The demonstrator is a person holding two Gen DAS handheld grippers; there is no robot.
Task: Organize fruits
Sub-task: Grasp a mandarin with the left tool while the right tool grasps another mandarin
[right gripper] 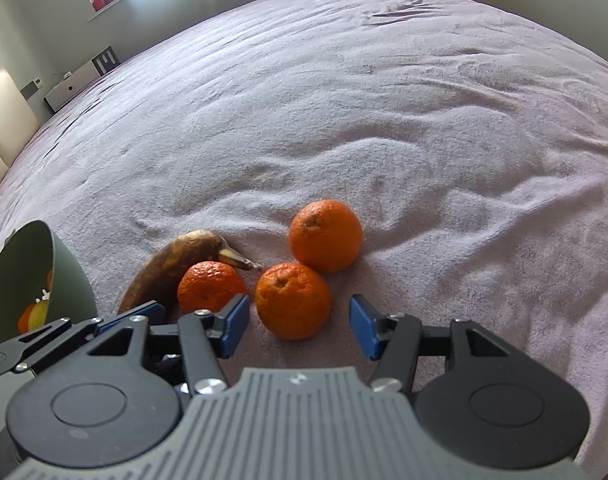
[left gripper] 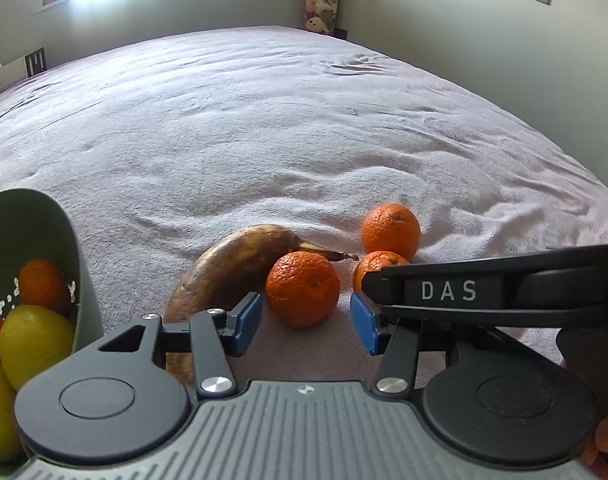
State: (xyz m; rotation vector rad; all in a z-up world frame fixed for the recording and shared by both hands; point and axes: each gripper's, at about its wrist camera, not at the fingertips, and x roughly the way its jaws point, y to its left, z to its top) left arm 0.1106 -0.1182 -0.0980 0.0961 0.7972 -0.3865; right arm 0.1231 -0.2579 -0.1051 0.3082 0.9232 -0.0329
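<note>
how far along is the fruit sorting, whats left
Done: the bowl already holds several oranges and yellow-green fruits. In hand: nothing; left gripper and right gripper are open, each lined up on an orange. Left on the bed: three oranges and the banana.

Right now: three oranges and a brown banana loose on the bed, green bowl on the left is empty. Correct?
Not quite. The green bowl is not empty: the left wrist view shows orange and yellow-green fruit inside it. The rest holds: three oranges and the brown banana lie loose on the bed.
</note>
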